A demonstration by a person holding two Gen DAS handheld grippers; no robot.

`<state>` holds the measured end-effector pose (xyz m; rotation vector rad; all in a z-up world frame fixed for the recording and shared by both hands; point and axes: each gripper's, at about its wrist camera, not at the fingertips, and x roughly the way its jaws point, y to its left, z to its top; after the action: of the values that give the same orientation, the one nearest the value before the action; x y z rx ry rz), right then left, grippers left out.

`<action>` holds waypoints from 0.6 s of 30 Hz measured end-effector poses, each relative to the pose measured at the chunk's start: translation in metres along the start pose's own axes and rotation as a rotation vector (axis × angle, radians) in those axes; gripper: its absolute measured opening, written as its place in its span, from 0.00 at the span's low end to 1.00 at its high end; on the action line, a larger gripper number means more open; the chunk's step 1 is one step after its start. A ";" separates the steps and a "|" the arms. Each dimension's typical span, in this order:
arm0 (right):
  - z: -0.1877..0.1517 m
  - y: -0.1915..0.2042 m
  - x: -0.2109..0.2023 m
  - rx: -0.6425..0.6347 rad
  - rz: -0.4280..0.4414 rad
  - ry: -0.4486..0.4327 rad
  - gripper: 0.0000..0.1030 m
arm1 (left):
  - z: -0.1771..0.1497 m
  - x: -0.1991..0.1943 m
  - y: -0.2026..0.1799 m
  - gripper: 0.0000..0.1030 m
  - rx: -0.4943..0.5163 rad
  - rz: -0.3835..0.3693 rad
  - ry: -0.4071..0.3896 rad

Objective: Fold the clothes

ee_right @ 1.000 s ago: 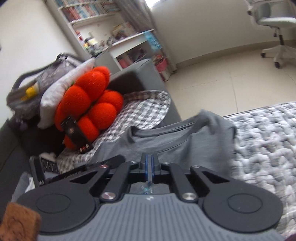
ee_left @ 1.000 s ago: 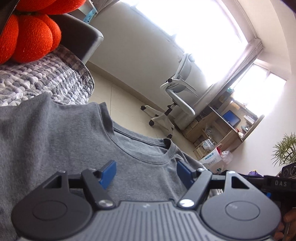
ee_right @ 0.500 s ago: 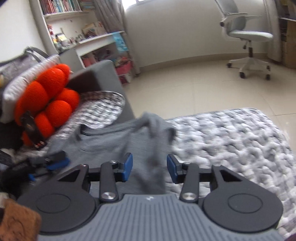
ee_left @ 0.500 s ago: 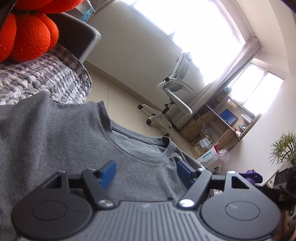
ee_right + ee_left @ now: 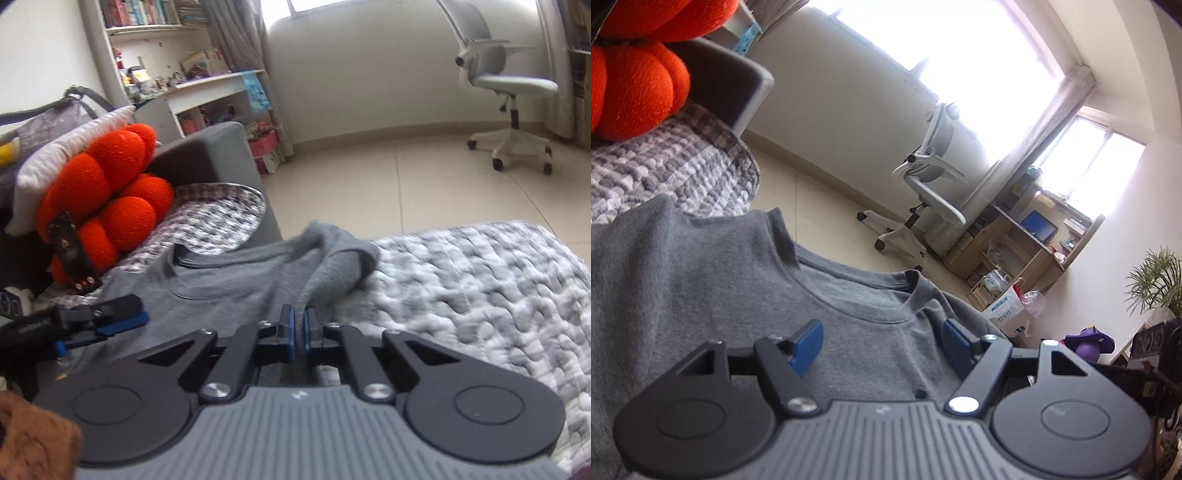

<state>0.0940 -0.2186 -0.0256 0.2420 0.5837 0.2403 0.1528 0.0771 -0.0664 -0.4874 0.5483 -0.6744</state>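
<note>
A grey T-shirt [image 5: 701,295] lies spread on a quilted blanket, its collar [image 5: 849,291] toward the far edge. My left gripper [image 5: 881,338] hovers open just over the chest below the collar, with nothing pinched between its blue pads. In the right wrist view the shirt [image 5: 229,284] stretches leftward, and its sleeve [image 5: 340,262] lies bunched at the right side. My right gripper [image 5: 298,325] has its jaws closing tight on a fold of grey cloth running down from that sleeve. The left gripper [image 5: 122,317] shows at the left over the shirt.
An orange knot cushion [image 5: 107,206] leans against the grey sofa arm [image 5: 207,155], with a black device [image 5: 72,254] propped on it. The grey-white quilted blanket [image 5: 461,288] extends right of the shirt. Beyond are tiled floor and an office chair [image 5: 509,85].
The right gripper went from shut to open around the sleeve, then shut on the sleeve fold, its view swinging right. The left gripper stayed open over the chest.
</note>
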 end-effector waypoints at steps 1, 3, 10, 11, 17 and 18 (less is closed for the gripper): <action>0.001 0.008 -0.001 -0.018 0.016 -0.004 0.07 | 0.000 -0.002 -0.002 0.69 0.009 -0.012 -0.010; 0.003 0.025 -0.001 -0.055 0.047 -0.012 0.07 | -0.001 -0.005 -0.004 0.68 0.014 -0.044 -0.026; -0.012 0.067 0.026 -0.145 0.104 0.097 0.07 | -0.002 -0.007 -0.001 0.35 -0.030 -0.118 -0.037; -0.016 0.070 0.032 -0.155 0.095 0.116 0.07 | -0.002 -0.006 -0.001 0.31 -0.032 -0.115 -0.030; -0.025 0.077 0.041 -0.164 0.099 0.156 0.15 | -0.005 0.000 -0.003 0.28 -0.024 -0.126 0.010; -0.023 0.076 0.038 -0.151 0.115 0.158 0.15 | -0.005 0.001 -0.003 0.28 -0.024 -0.125 0.016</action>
<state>0.0999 -0.1326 -0.0419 0.1112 0.7057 0.4160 0.1495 0.0730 -0.0685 -0.5423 0.5445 -0.7926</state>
